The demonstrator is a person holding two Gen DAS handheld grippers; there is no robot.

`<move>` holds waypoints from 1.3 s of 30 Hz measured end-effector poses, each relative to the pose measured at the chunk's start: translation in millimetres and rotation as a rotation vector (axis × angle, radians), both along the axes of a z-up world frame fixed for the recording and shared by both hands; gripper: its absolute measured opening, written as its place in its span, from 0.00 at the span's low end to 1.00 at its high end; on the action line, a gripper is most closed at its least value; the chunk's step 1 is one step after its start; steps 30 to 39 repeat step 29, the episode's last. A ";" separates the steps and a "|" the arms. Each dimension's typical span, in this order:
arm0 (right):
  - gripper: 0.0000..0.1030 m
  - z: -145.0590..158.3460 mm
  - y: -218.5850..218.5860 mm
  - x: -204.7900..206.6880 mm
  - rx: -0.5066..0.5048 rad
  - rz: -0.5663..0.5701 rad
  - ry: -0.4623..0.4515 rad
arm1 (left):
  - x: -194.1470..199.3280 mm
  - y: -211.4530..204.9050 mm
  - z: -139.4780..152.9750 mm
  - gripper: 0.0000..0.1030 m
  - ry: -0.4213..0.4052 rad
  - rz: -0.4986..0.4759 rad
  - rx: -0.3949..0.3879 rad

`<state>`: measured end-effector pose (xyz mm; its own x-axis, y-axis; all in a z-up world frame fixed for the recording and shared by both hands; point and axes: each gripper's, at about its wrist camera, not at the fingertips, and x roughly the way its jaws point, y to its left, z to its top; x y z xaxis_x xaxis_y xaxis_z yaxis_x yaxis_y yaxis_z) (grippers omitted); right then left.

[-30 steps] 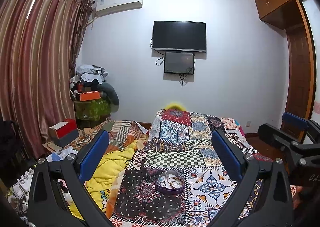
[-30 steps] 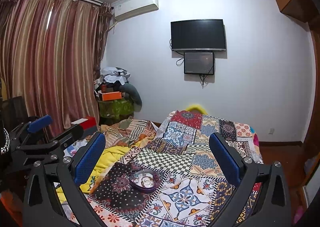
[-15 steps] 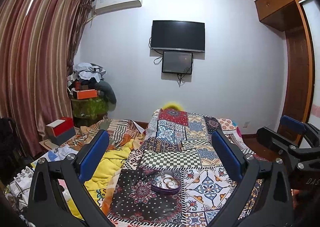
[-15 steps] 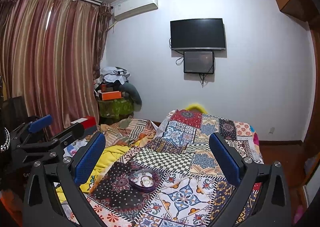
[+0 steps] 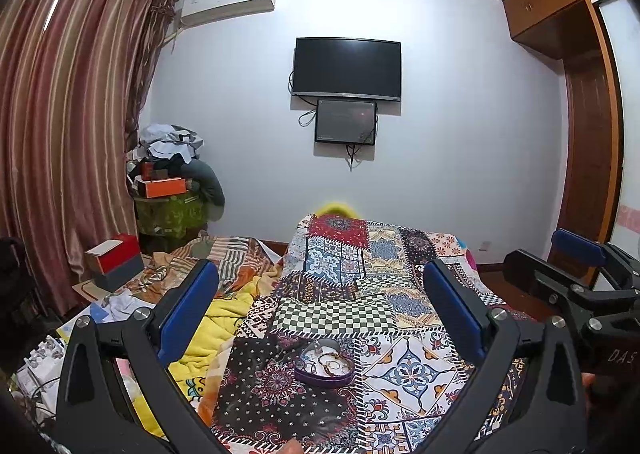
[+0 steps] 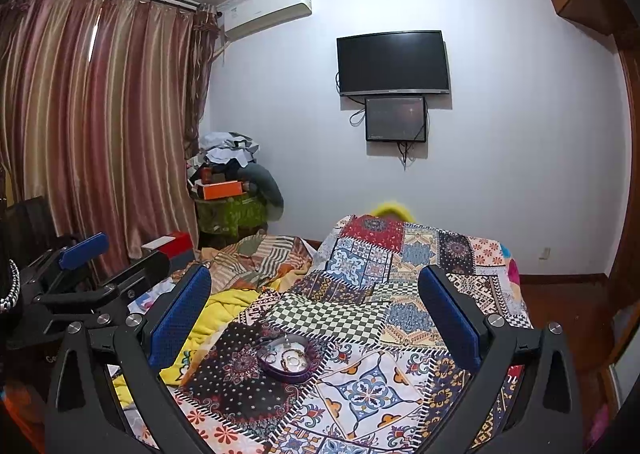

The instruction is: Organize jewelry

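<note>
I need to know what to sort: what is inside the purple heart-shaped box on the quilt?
The purple heart-shaped box holds gold-toned rings and bangles; pieces beneath them are hidden.

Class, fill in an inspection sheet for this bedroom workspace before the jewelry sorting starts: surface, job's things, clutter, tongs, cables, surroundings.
Surface: patchwork quilt on a bed, rumpled on its left side.
Job's things: purple heart-shaped tray holding jewelry, lying on the quilt.
Clutter: yellow blanket, boxes, piled clothes.
Tongs: left tongs open, empty; right tongs open, empty.
Cables: cords dangling beneath the small screen.
Surroundings: television, curtains, air conditioner.
</note>
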<state>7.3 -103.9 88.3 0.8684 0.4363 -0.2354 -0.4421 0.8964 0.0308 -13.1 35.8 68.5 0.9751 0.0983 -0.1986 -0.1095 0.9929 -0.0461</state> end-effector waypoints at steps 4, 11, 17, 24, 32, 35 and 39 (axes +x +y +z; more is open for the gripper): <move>1.00 0.1 -1.2 0.1 0.004 -0.001 0.004 | 0.2 -0.2 -0.5 1.00 0.004 -0.007 -0.006; 1.00 -0.2 -1.4 1.7 0.003 0.001 0.013 | 2.1 0.7 -0.2 1.00 0.011 -0.003 -0.011; 1.00 -1.5 -2.0 0.3 0.001 0.000 0.012 | 2.8 2.1 -0.7 1.00 0.016 -0.003 -0.014; 1.00 -1.8 -2.0 2.4 0.006 0.000 0.019 | 3.2 0.6 -1.9 1.00 0.023 -0.015 -0.010; 1.00 -2.7 -3.0 3.9 0.008 0.000 0.024 | 3.5 -2.0 -2.9 1.00 0.023 -0.018 0.001; 1.00 -2.7 -3.0 3.9 0.008 0.000 0.024 | 3.5 -2.0 -2.9 1.00 0.023 -0.018 0.001; 1.00 -2.7 -3.0 3.9 0.008 0.000 0.024 | 3.5 -2.0 -2.9 1.00 0.023 -0.018 0.001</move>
